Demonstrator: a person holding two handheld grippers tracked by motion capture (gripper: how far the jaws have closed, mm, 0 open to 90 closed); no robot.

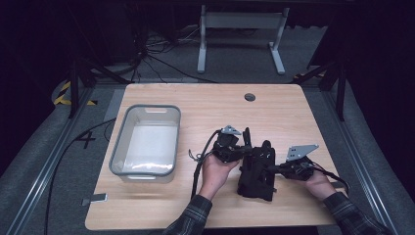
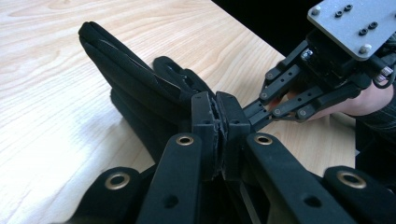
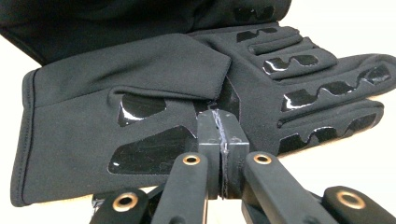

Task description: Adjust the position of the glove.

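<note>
A black glove [image 1: 255,174] with glossy grip patches lies on the wooden table [image 1: 205,105], between my two grippers. My left gripper [image 1: 243,152] reaches in from the glove's left side and is shut on the glove's raised edge [image 2: 126,70]; its jaws press together [image 2: 217,122]. My right gripper [image 1: 274,169] comes from the right and is shut on the glove's palm side [image 3: 140,88], near a folded flap, with its jaws [image 3: 220,135] closed tight. The right gripper [image 2: 258,113] also shows across the glove in the left gripper view.
A grey see-through plastic bin [image 1: 117,142] stands to the left of the hands and looks empty. A round cable hole [image 1: 250,97] sits near the table's far edge. Beyond the table stands a white desk frame [image 1: 240,39] on the floor.
</note>
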